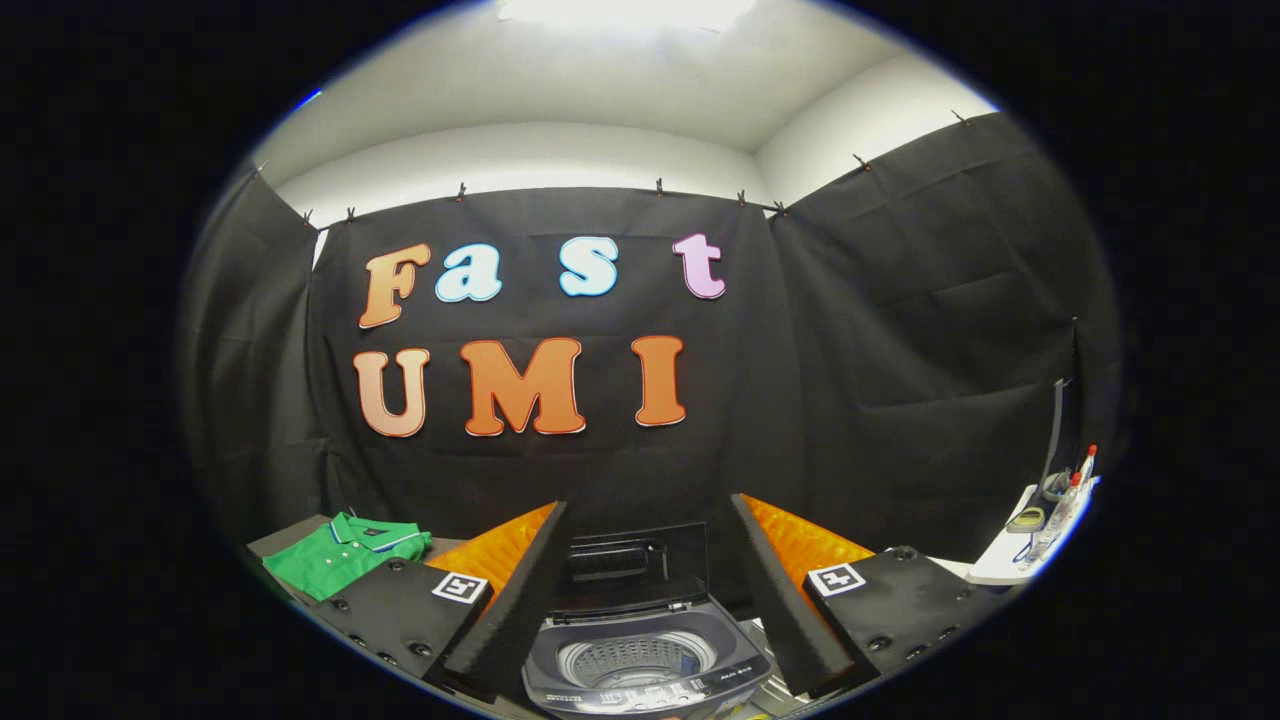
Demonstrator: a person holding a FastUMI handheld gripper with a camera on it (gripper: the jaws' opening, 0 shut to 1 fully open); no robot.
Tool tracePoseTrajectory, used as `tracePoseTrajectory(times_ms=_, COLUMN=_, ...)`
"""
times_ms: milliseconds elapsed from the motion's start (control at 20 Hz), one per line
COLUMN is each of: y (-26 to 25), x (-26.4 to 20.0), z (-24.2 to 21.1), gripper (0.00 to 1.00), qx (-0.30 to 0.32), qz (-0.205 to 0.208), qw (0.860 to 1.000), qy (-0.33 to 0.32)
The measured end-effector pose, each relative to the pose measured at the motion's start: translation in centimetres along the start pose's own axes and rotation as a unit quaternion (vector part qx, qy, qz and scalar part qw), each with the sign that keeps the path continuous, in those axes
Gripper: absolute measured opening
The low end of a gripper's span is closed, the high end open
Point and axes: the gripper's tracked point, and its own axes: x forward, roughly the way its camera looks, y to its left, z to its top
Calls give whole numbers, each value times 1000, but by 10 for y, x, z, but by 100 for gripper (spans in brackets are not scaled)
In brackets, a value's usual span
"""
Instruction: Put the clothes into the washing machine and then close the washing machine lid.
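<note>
A small top-loading washing machine stands just ahead of my gripper, framed between the two fingers. Its lid is raised upright at the back, and the drum below looks bare metal. A folded green polo shirt with a striped collar lies on a dark surface to the left, beyond the left finger. The fingers stand wide apart with nothing held between them.
At the far right a white shelf carries bottles and small items. Black cloth walls close off the back and both sides of the booth.
</note>
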Motion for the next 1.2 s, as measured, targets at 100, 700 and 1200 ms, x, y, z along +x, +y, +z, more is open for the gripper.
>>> tracePoseTrajectory(times_ms=100, y=4, x=1, z=-2, gripper=100, qx=-1, qz=2, qw=1000, qy=3)
tracePoseTrajectory(times_ms=700, y=73, x=16, z=20, gripper=100, qx=6, qz=35, qw=999, qy=-2)
tracePoseTrajectory(times_ms=1200, y=274, x=28, z=16, gripper=99, qx=-10, qz=191, qw=981, qy=4)
